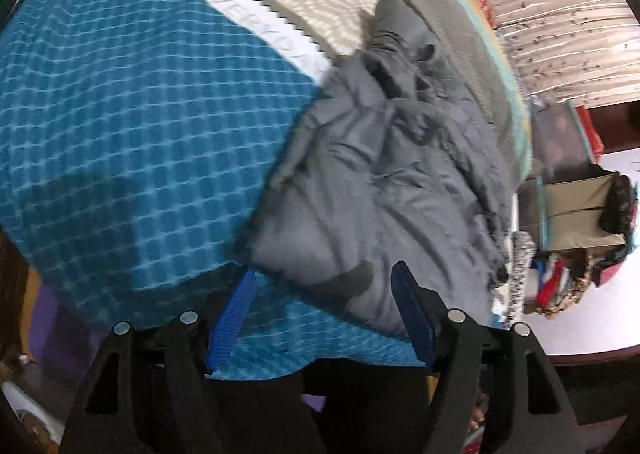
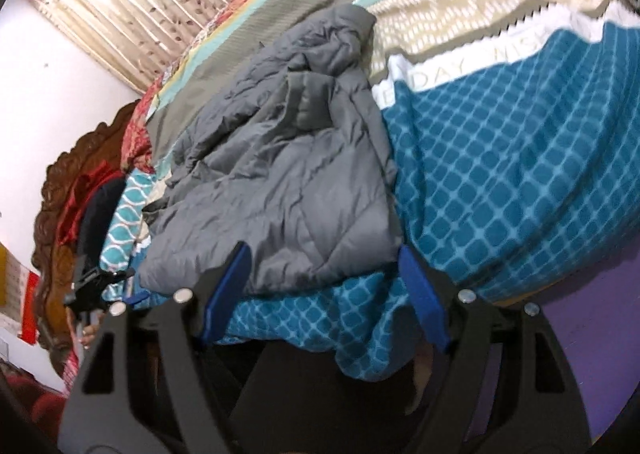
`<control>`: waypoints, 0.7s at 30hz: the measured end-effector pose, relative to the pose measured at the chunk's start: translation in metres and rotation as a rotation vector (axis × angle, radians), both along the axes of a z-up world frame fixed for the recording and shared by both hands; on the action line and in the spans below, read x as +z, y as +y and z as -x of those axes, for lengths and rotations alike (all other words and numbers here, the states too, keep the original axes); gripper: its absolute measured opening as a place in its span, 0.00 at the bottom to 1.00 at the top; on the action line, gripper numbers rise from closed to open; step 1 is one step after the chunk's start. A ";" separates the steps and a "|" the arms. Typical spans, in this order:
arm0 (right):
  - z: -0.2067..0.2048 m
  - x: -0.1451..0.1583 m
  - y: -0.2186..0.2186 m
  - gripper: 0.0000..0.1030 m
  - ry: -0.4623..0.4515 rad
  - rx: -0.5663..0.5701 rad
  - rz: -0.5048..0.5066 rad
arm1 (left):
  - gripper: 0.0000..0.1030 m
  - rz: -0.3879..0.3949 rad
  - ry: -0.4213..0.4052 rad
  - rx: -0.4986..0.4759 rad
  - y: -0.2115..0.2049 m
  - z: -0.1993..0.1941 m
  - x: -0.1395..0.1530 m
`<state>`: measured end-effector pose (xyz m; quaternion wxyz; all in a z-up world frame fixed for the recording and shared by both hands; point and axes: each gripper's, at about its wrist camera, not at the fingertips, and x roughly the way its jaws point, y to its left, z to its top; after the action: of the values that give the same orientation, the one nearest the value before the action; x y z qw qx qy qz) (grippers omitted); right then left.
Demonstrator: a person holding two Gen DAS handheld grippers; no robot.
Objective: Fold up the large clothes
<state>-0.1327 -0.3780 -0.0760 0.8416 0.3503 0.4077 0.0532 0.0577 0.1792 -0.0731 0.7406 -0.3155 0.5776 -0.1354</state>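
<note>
Both my left gripper (image 1: 324, 286) and right gripper (image 2: 324, 266) gape empty over the grey quilted jacket (image 2: 280, 158), crumpled on the teal blanket (image 1: 120, 134); folding looks unfinished.

white strip lettering (image 1: 256, 14) too blurred to read; blanket (image 2: 500, 174) hides bedding.

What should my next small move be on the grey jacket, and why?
Probably bring the right gripper down onto the near hem of the grey jacket and close. Both it and the left gripper are open and empty, and the jacket lies crumpled on the blue checked blanket.
</note>
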 end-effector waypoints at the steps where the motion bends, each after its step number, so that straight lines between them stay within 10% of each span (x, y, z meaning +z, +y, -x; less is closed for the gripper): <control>1: -0.003 -0.002 0.001 0.61 0.014 -0.002 0.003 | 0.37 0.006 -0.007 -0.002 -0.006 -0.003 -0.002; 5: -0.008 -0.005 -0.001 0.29 0.020 -0.007 -0.037 | 0.32 0.019 0.014 0.013 -0.015 -0.011 -0.008; 9: -0.006 0.014 0.002 0.10 -0.030 0.012 -0.004 | 0.00 0.041 0.014 0.022 -0.015 -0.016 -0.006; 14: -0.005 0.031 0.003 0.10 -0.098 0.013 -0.013 | 0.00 0.039 -0.042 0.006 -0.015 -0.013 0.007; 18: -0.010 0.009 -0.002 0.40 -0.047 -0.030 -0.089 | 0.00 0.049 0.009 0.023 -0.011 -0.015 -0.001; 21: -0.013 -0.005 -0.002 0.45 -0.015 -0.039 -0.124 | 0.00 0.023 0.053 0.034 -0.011 -0.017 -0.012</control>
<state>-0.1193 -0.3796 -0.0813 0.8221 0.4094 0.3904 0.0646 0.0752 0.1681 -0.0851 0.7236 -0.3370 0.5900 -0.1210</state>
